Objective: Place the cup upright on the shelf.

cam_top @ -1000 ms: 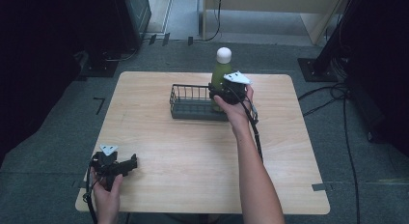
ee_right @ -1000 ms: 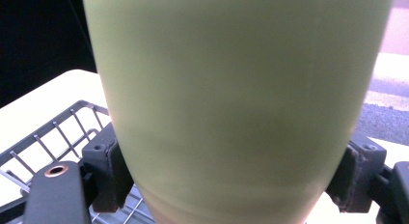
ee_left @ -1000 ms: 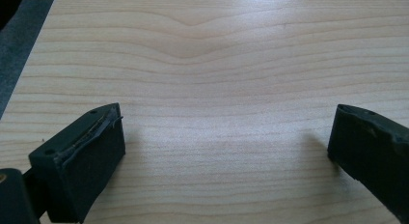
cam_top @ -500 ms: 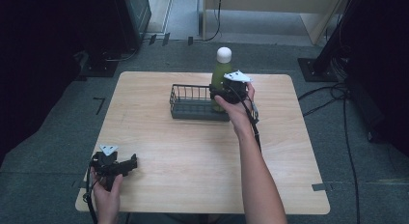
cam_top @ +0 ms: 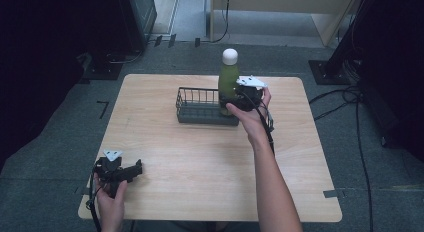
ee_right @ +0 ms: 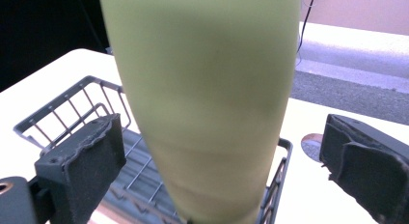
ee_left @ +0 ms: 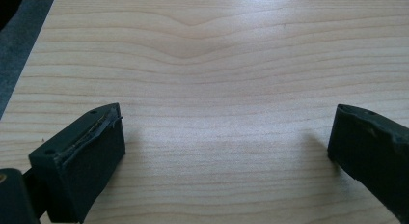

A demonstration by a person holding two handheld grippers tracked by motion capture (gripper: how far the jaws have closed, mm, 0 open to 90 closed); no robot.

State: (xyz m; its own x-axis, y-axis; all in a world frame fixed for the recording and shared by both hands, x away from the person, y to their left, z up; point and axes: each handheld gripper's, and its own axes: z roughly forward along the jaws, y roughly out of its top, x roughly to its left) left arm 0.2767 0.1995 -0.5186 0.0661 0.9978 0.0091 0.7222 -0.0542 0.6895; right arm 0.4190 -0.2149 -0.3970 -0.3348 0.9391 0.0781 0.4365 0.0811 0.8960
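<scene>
A tall green bottle with a white rounded cap (cam_top: 228,79) stands upright in the right end of a dark wire basket (cam_top: 200,106), which sits on the far half of the light wooden table (cam_top: 210,162). The right claw (cam_top: 235,99) is at the bottle's lower body, held in the person's right hand (cam_top: 252,117), whose forearm reaches up from the near edge of the table. In the right gripper view the green bottle (ee_right: 202,98) rises between the two black jaws, and both pads stand clear of its sides with a gap on each side, so the claw is open around the bottle and not pressing on it; its jaws have just been opening. The bottle's base rests on the grid floor of the wire basket (ee_right: 67,113), close to the basket's end wall.

The left claw (cam_top: 131,170) lies low at the near left corner of the table, held in the person's left hand (cam_top: 111,199), well apart from the basket. In the left gripper view its jaws are spread wide over bare wood grain (ee_left: 212,64), with nothing between them: open and empty.
</scene>
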